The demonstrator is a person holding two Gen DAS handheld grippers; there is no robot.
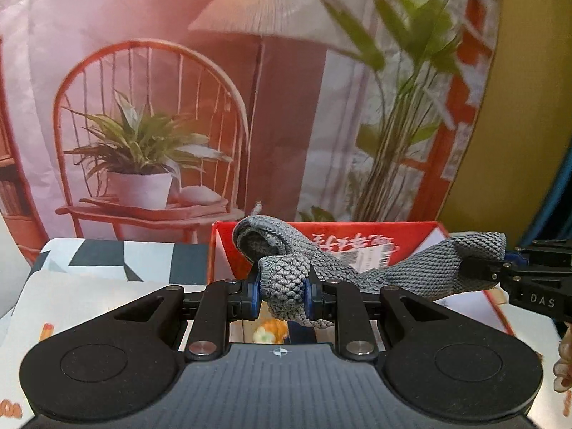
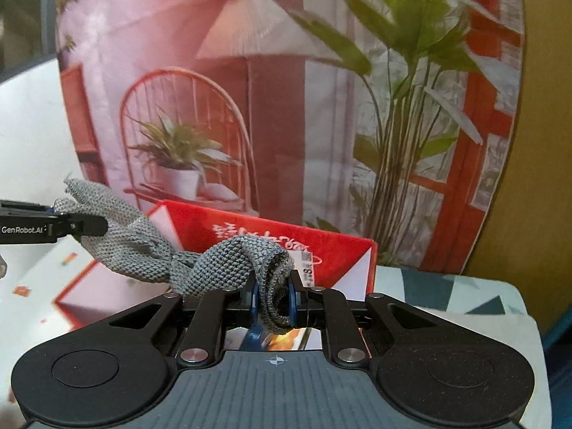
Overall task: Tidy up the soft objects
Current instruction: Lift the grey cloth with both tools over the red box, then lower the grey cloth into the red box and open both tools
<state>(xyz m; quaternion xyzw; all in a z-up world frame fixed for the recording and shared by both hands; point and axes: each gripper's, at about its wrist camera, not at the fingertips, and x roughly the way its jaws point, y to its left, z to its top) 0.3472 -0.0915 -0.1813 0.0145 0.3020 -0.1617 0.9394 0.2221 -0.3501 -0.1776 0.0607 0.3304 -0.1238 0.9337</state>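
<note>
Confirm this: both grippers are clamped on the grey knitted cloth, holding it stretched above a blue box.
Wrong on the colour. The box is red, as both wrist views show. The rest holds: the left gripper and right gripper each clamp the grey knitted cloth, stretched above that box.

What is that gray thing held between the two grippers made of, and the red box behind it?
The gray cloth looks like a knitted or woven textile, matte, with a scaly stitch pattern; it bunches and sags softly. The red box seems to be printed cardboard with a slight sheen: thin flat walls, white inside, though I can't be certain.
</note>
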